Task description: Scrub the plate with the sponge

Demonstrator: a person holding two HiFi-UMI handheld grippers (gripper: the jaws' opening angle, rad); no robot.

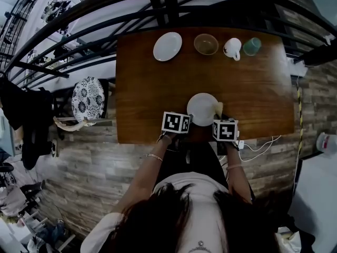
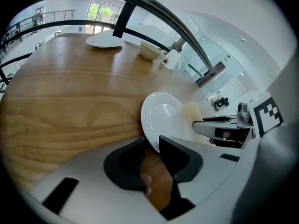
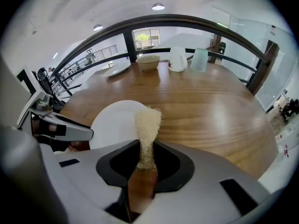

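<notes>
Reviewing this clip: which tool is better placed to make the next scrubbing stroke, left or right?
Right. The right tool is shut on the sponge, which sits at the plate's edge. The left tool clamps the plate's near rim, so it likely just steadies it.

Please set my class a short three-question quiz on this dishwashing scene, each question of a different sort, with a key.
1. True or false: the left tool grips the near plate by its rim.
2. The right tool holds a: A) brush B) sponge C) cloth
3. How many items stand along the table's far edge?
Key: 1 true; 2 B; 3 four: far plate, bowl, mug, cup.
</notes>
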